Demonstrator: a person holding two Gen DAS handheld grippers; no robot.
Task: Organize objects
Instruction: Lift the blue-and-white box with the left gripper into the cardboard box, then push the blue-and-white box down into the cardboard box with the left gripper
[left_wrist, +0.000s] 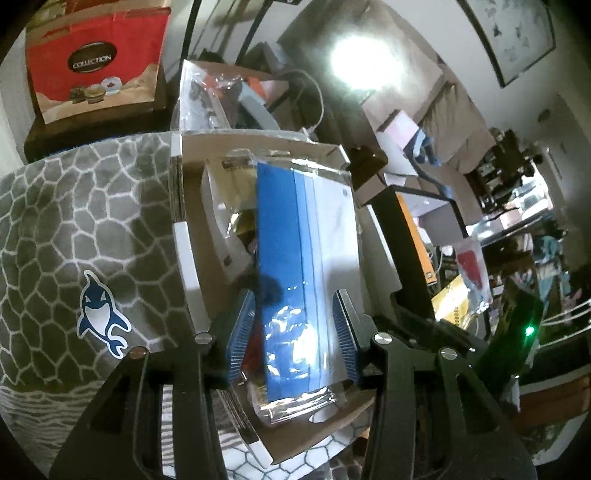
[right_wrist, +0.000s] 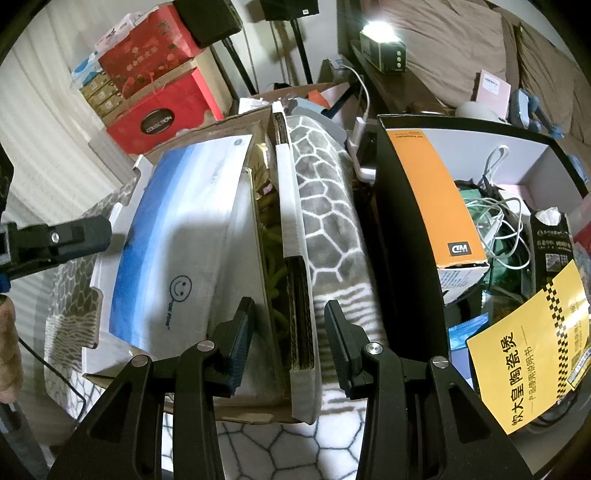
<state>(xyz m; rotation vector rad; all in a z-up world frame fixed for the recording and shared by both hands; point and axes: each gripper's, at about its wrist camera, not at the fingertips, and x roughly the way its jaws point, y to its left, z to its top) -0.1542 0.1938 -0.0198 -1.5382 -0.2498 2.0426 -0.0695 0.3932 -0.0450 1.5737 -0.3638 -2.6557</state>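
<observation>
Blue-and-white packet (left_wrist: 306, 258), in clear glossy wrap, lies flat in the open cardboard box (right_wrist: 295, 236), on top of the other contents; smiley print faces up in the right wrist view. Box sits on a grey pebble-pattern blanket (left_wrist: 92, 221)

Left gripper (left_wrist: 293, 332): jaws apart, blue ribbed pads either side of the packet's near end. Pads look close to its edges, but contact not certain from this angle; no visible squeeze on the wrap

Right gripper (right_wrist: 290, 343): jaws apart, straddling the box's right wall, holding nothing. One finger inside over the packet's edge, the other outside over the blanket

Judged step: settling the packet into the box, or about to release it

To do it well:
- keep packet level; wrap is slick and will likely slide if tipped
- press it flat toward the left wall so the green items (right_wrist: 275, 258) in the gap along the right side aren't crushed
- open the left jaws fully before drawing back, so pads don't drag the wrap
- right gripper could steady the box wall

Outward: black bin (right_wrist: 406, 229) with an orange box (right_wrist: 436, 206) just right; red gift boxes (right_wrist: 159, 110) behind
</observation>
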